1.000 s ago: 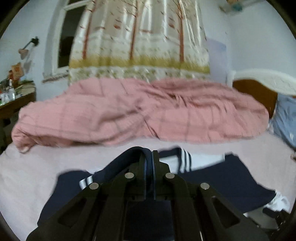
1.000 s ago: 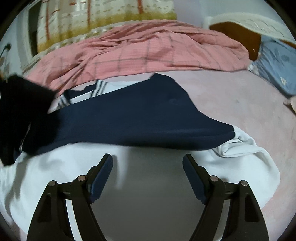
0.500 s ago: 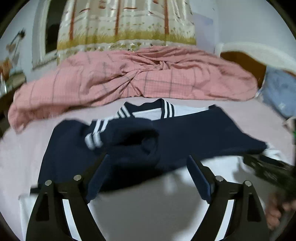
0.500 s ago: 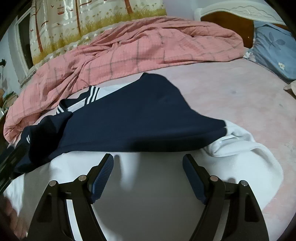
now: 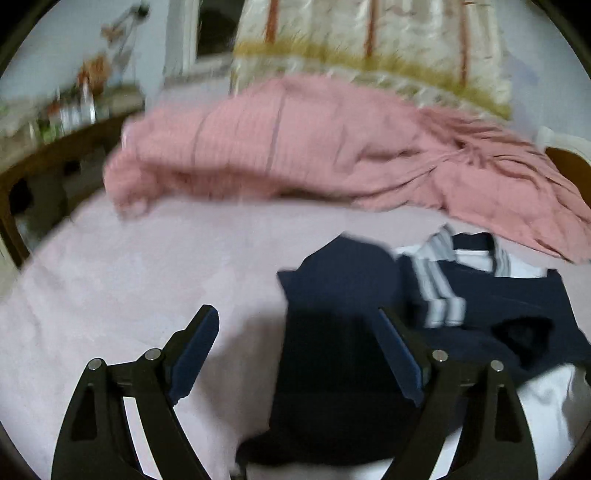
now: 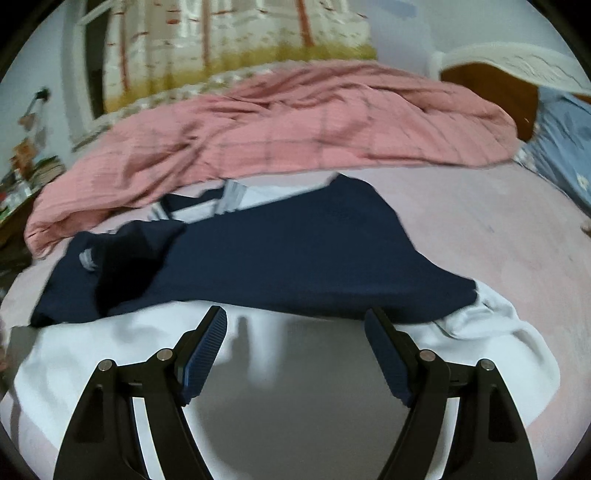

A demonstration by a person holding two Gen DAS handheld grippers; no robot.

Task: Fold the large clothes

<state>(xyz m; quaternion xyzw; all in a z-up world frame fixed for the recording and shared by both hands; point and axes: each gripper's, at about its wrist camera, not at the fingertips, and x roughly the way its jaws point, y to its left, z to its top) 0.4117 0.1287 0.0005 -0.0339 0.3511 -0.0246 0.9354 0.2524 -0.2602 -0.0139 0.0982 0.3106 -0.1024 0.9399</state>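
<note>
Now both grippers, left (image 5: 299, 343) and right (image 6: 295, 341), gape empty above the garment (image 6: 295, 258).

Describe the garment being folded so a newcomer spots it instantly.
On the pink bed sheet, in front of the rumpled pink checked quilt, lies the garment. It is navy above and white below, the only piece with white-striped trim.

Each camera sits on its gripper and looks forward and downward along the two fingers, close above the bed (image 5: 110, 288). The left view faces the navy and white garment (image 5: 343, 295) at 3 o'clock. The right view centres that garment (image 6: 295, 258). Both views share the pink blanket (image 5: 295, 147) (image 6: 314, 129) and curtain (image 5: 369, 33) (image 6: 240, 37) at 12 o'clock.
</note>
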